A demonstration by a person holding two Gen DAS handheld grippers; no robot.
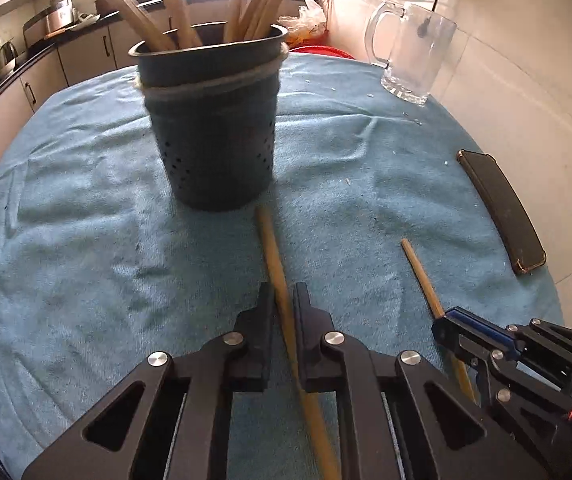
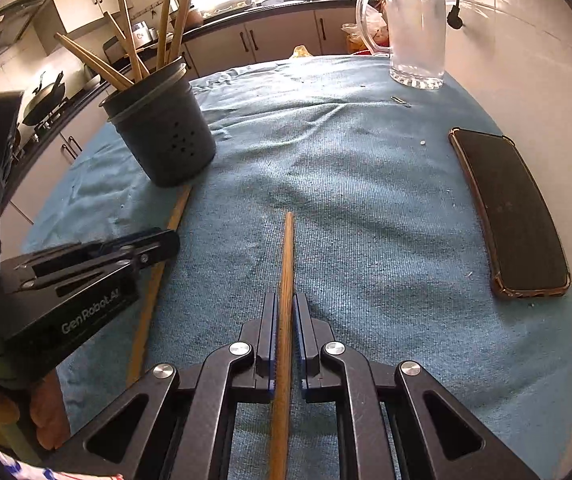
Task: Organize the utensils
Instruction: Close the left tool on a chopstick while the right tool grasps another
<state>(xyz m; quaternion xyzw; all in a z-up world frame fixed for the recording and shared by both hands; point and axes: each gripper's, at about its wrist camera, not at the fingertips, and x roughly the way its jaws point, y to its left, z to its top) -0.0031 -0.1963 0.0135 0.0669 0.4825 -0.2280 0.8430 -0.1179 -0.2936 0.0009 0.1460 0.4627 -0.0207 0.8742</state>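
A dark perforated utensil holder (image 1: 209, 128) (image 2: 163, 132) stands on the blue towel with several wooden chopsticks upright in it. My left gripper (image 1: 281, 300) is shut on a wooden chopstick (image 1: 271, 256) that lies on the towel and points toward the holder's base. My right gripper (image 2: 285, 304) is shut on a second chopstick (image 2: 288, 256), which also lies flat and points away from me. In the left wrist view the right gripper (image 1: 444, 326) shows at the lower right, holding that second chopstick (image 1: 420, 276). The left gripper (image 2: 165, 244) appears at the left of the right wrist view over its chopstick (image 2: 173, 216).
A blue towel (image 1: 85, 220) (image 2: 366, 200) covers the table. A glass mug (image 1: 414, 56) (image 2: 418, 32) stands at the far right. A dark phone in a case (image 1: 502, 208) (image 2: 510, 208) lies along the right edge. Kitchen counters and cabinets lie beyond the table.
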